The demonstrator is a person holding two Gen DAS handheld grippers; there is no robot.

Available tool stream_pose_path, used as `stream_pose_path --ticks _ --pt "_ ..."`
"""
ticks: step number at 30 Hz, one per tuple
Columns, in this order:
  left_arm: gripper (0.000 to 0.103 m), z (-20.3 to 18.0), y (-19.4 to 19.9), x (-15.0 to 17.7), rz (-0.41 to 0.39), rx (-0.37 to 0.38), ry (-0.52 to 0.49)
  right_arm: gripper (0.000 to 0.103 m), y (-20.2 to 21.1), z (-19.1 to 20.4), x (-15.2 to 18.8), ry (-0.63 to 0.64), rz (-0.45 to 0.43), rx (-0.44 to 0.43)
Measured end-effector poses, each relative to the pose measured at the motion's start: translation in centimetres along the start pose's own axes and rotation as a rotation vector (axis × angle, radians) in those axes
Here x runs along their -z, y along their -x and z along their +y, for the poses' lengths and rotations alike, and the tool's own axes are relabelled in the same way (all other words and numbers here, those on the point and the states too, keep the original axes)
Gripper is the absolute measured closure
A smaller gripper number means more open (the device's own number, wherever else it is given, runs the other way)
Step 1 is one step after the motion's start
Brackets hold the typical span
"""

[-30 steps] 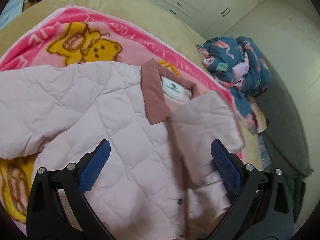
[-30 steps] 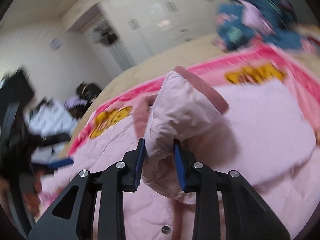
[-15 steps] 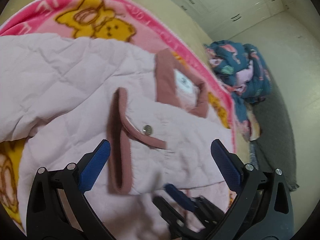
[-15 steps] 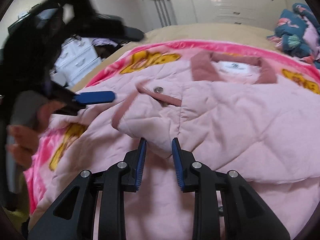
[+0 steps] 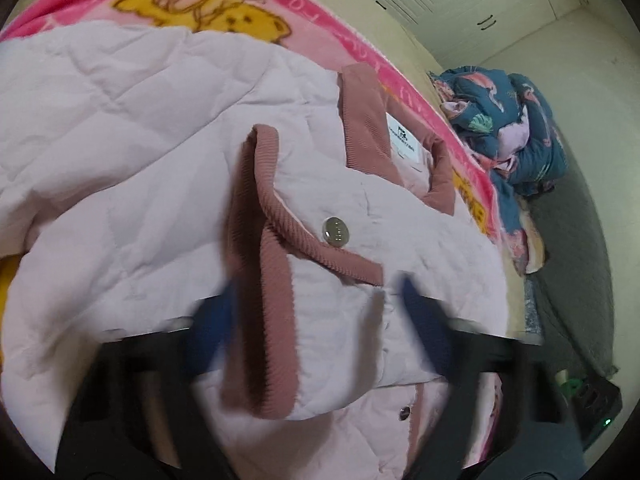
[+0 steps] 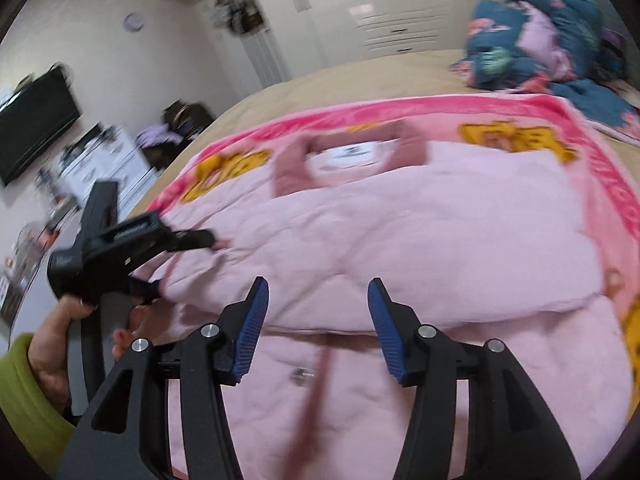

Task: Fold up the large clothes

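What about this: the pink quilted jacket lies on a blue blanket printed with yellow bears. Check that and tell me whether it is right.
Not quite: the blanket is pink, not blue, as the left wrist view shows. The rest stands: the pink quilted jacket lies on it, and it is printed with yellow bears.

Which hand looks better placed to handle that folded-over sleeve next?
Left, probably. The left tool has just been closing with the sleeve cuff between its fingers, grip unclear through blur. The right tool has just been opening, nothing between, back over the jacket front.
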State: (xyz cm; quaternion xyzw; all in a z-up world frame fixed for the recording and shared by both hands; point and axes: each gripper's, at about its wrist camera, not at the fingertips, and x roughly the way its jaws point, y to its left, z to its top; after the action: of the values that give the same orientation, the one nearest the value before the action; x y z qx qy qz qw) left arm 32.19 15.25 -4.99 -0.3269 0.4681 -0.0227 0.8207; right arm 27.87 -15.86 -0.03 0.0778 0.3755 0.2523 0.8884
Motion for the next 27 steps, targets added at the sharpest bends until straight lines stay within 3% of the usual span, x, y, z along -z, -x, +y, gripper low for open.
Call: stream_pose_path --ticks 1,2,4,9,12,19,21,27 --pt "0.078 -0.4 -0.1 0.0 -0.007 -0.009 -0.031 0.052 0.8 -0.9 0.1 -0.025 -0.008 0.012" --pt "0.092 -0.9 0.4 0.1 -0.029 -0.012 -0.078 0.052 1.0 -1.9 0.0 -0.047 -0.011 0.025" --pt "0.097 -1.7 1.2 -0.1 -0.065 -0.015 -0.130 0.052 2.1 -3.3 0.6 -0.084 -0.012 0.052" --pt "0.099 -4.5 5.7 -1.6 -0.188 0.033 -0.237 0.052 4.8 -7.0 1.2 -0.146 -0.041 0.151" --pt "0.099 -5.7 7.7 -1.9 -0.255 0.009 -0.302 0.052 6.5 -8.7 0.7 -0.163 -0.083 0.208" --pt "0.099 -3.1 4.7 -0.9 -0.182 -0.103 -0.320 0.046 6.7 -9.9 -1.5 -0.141 -0.112 0.257" --pt "0.099 -2.1 3.6 -0.5 -0.162 -0.131 -0.316 0.046 5.8 -9.4 -2.1 -0.114 -0.098 0.257" --pt "0.097 -0.7 1.9 0.5 -0.129 -0.190 -0.336 0.033 2.1 -7.8 -3.8 -0.037 -0.036 0.258"
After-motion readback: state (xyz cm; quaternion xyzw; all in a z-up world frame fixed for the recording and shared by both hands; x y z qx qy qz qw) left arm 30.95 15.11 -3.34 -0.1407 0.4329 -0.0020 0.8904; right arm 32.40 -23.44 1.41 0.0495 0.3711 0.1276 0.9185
